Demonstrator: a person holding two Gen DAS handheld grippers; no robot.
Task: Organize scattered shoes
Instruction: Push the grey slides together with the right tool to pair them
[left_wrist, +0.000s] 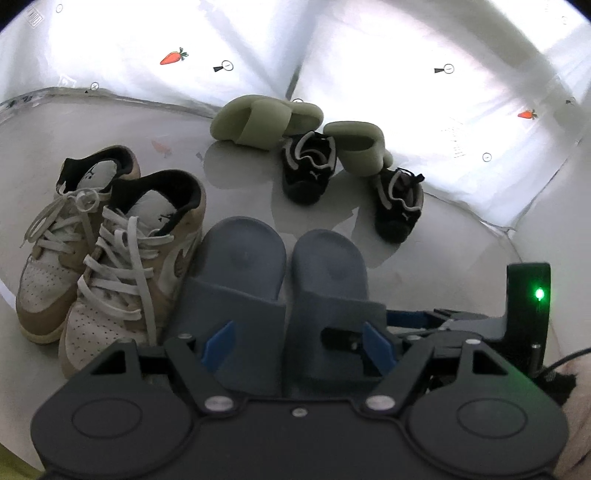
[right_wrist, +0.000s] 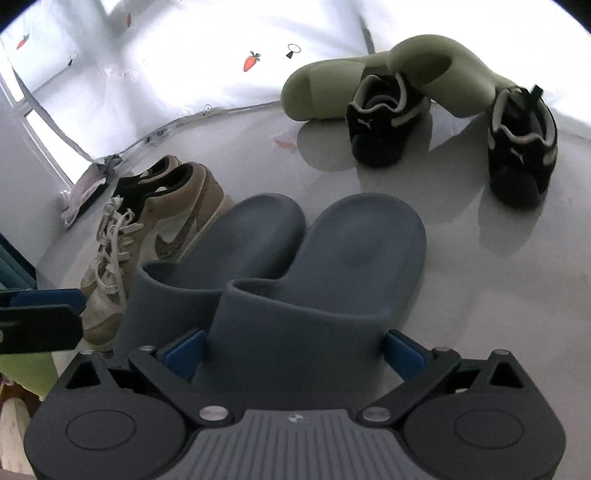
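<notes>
Nearest the cameras sit two dark blue slides, side by side on the pale floor, toes toward the viewer. The left gripper (left_wrist: 295, 341) hangs over them, its jaws spread wide across the gap between the pair, gripping nothing. The right gripper (right_wrist: 293, 349) has its jaws on either side of the strap of the right-hand blue slide (right_wrist: 314, 295); whether they press it or only bracket it cannot be told. The left-hand blue slide (left_wrist: 236, 280) lies touching a pair of tan and white sneakers (left_wrist: 110, 251), which stand neatly together beside it.

Toward the back wall the rest is jumbled: two pale green slides (left_wrist: 258, 120) tipped and leaning, with two small black sneakers (left_wrist: 308, 168) lying apart among them.

The slides look like light, soft foam, likely springy; the wide strap or sole edge seems the best hold. The black sneakers probably take a grip best at the heel collar.
</notes>
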